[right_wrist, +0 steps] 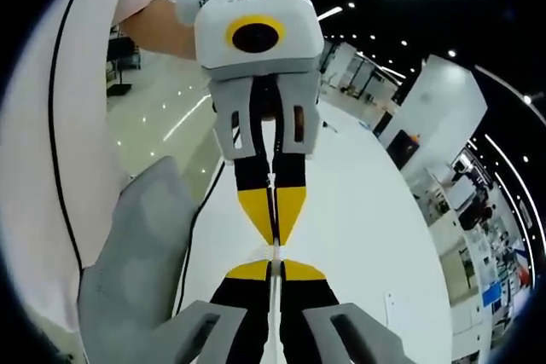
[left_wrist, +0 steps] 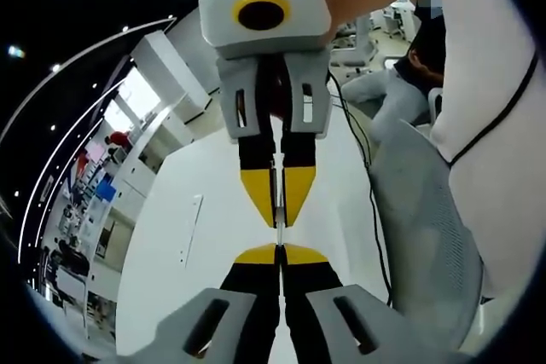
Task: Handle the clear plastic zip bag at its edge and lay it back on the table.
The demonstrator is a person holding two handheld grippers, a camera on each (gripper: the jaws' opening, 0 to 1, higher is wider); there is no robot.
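We are holding the two hand-held grippers nose to nose above the white table [left_wrist: 213,236], each one facing the other with yellow tips almost meeting.

In the left gripper view, the left hand-held gripper [left_wrist: 279,250] is rising from the bottom with its jaws pressed together, and a thin pale edge is running up out of the seam between them. That edge is the clear plastic zip bag [left_wrist: 276,210], seen side-on as a narrow bright line; it is passing straight into the jaws of the right hand-held gripper [left_wrist: 277,221], which is coming down from above and is likewise pinched tight on it. So the bag is hanging in the air between the two grippers, clamped at both ends, well off the table surface below.

In the right gripper view we are seeing the same arrangement mirrored: the right hand-held gripper [right_wrist: 275,266] at the bottom is closed on the bag's edge [right_wrist: 273,210], and the left hand-held gripper [right_wrist: 274,238] opposite is closed on it too. The bag itself is so transparent that we are making out only this thin strip; its full outline is beyond telling.

A grey mesh chair back [left_wrist: 418,236] is standing just beside the table, and a person's white sleeve [left_wrist: 495,125] with a black cord is filling the side nearest us. Another person is sitting further off behind the chair.
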